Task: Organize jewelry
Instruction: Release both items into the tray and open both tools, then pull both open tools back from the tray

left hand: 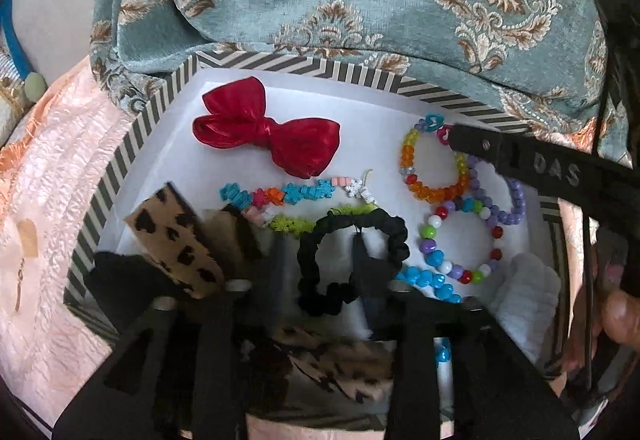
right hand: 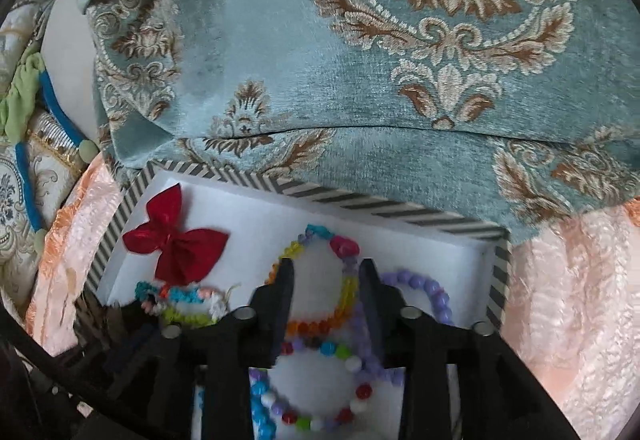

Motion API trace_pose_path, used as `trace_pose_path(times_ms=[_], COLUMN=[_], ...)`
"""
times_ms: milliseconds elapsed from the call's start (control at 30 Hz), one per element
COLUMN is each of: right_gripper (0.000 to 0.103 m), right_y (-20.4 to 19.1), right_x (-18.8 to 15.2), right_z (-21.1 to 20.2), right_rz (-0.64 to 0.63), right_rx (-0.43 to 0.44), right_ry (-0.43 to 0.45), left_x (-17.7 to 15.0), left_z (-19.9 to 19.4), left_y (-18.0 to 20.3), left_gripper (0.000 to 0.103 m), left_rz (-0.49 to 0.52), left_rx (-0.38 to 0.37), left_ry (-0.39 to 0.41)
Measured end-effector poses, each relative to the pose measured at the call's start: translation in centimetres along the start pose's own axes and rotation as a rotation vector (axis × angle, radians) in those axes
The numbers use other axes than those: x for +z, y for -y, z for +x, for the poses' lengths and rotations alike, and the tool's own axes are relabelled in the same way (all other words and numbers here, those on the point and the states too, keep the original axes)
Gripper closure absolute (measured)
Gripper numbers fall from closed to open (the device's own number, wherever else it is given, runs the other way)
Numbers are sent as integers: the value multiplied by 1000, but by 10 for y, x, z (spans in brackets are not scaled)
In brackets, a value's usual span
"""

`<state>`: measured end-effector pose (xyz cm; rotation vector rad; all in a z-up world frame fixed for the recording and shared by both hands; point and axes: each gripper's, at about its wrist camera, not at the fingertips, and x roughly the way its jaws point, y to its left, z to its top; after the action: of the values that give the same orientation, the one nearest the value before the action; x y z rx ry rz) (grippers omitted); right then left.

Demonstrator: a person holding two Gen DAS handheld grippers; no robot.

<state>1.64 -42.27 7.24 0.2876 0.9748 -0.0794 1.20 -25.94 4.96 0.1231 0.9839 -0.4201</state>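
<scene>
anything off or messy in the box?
Mostly tidy. Only oddity: the bead bracelets overlap in a cluster at the box's right side, and the leopard-print clip lies propped at a tilt. Nothing spilled or visibly broken.

teal damask cushion, peach textured bedspread

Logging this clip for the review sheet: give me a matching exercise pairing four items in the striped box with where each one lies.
Items:
1. red bow
2. black scrunchie
3. rainbow bead bracelet
4. leopard-print piece

Places:
A. between the right gripper's open fingers
B. far left part of the striped box
C. near left corner of the box
D. straight ahead of the left gripper, near the box's middle

Pairs: 1-B, 2-D, 3-A, 4-C
</scene>
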Motion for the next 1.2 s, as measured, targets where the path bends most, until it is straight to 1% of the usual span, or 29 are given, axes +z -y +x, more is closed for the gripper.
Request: trace_pose_path(times_ms=[67,133,167,200,400,533,633,800,900,933,1000,1033,1067,1200], right_gripper=[69,67,62,61,60,60,60,60,59,58,53,45,40,39], right_y=[-1,-4,-6,-7,-12,-19,-27,-42,-51,-54,-58,-59,-60,-67], right_x=[-7,-13,-18,-22,-57,-81,-95,-115,-127,-131,-137,-140,-144,-153], right_z=[-11,-19,-27,-32,-62,-75,-85,-102,-111,-115,-120,-123,-127,-135], right_rz=[-5,-27,-47,-57,-71,-63,-46,-34,-30,-31,-28,-23,-21,-29], right_rx=[7,-11,-26,-33,-65,-60,-45,-28,-35,-38,-36,-39,-45,-48], right_ry=[-13,-28,-34,-35,-48,-41,-24,-3,7,9,10,16,28,40], left_x=[-2,-4,-6,-7,-20,-33,-45,-65,-77,-81,-89,-92,-95,-106], left_z=[-7,-13,-17,-20,-47,-66,-81,-102,-114,-118,-125,-128,-130,-141], left_y=[0,1,1,1,-4,-5,-9,-19,-21,-22,-22,-22,-22,-22], left_gripper=[47,47,46,46,46,47,46,47,47,47,46,47,47,47], left_rz=[-4,-4,-5,-6,-26,-29,-42,-76,-82,-84,-80,-80,-81,-89], left_rx=[-1,4,7,12,30,51,69,73,92,97,105,111,111,109], left_ry=[18,20,21,23,39,60,66,78,87,93,100,101,102,105])
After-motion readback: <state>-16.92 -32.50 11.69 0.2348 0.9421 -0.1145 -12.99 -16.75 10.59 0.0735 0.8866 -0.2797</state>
